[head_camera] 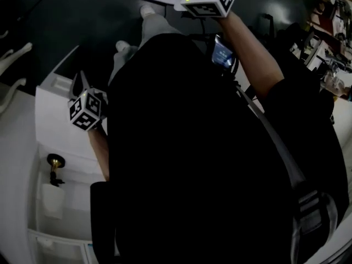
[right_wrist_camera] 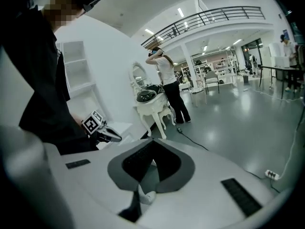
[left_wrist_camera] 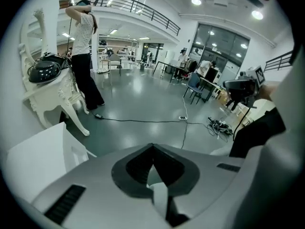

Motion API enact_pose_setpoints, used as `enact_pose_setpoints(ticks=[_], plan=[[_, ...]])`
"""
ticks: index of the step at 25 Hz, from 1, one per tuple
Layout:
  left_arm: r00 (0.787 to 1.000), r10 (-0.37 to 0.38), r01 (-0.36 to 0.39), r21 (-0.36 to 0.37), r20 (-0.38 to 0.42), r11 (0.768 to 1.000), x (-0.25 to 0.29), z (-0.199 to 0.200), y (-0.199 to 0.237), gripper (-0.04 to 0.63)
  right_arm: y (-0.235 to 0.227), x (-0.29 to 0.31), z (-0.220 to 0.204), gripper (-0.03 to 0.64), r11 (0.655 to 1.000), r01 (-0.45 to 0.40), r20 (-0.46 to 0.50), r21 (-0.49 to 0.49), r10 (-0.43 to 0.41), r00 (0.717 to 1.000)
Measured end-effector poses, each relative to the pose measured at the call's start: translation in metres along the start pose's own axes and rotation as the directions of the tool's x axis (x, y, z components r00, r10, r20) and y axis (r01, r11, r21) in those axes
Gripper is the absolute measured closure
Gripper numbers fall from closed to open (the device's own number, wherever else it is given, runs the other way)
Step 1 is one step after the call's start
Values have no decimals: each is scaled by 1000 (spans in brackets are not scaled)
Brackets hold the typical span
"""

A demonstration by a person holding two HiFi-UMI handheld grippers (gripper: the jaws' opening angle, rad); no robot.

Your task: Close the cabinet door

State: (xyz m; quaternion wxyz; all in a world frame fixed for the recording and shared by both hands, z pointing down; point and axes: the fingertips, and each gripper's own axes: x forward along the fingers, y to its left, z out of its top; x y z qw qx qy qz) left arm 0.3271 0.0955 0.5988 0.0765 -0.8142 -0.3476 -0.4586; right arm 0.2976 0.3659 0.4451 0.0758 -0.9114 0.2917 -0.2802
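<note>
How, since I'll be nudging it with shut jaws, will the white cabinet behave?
The cabinet looks like flat, rigid board, so it probably won't flex. Its smooth white face may let the left gripper slide rather than bite. Boxy and broad, it seems unlikely to tip, though its weight can't be judged.

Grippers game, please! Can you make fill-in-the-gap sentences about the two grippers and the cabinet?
The left gripper has its jaws ____, with nothing between them.
In the right gripper view, the marker cube rides on the ____ gripper.
The right gripper holds ____.
The cabinet is ____ in colour.
Missing words: shut; left; nothing; white.
</note>
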Motion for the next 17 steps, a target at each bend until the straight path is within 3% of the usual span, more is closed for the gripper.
enact_pose_setpoints(ticks=[3,6,9,12,17], plan=[[997,51,-51,10,-59,999,20,14,-49,583,-51,-56,-23,598,1000,14,-32,2,-14,999],[998,20,-17,42,-62,999,39,28,-76,583,-68,-75,-40,598,1000,12,-48,20,-11,999],[997,-9,20,140,-74,990,55,44,-97,583,-70,-80,-54,598,999,9,-69,38,-7,998],[995,-30,55,255,-100,965,64,58,-124,583,-77,-93,-79,598,995,36,-54,96,-31,998],[988,-52,97,320,-145,942,82,65,-172,583,-105,-125,-127,598,976,93,-33,197,-89,996]])
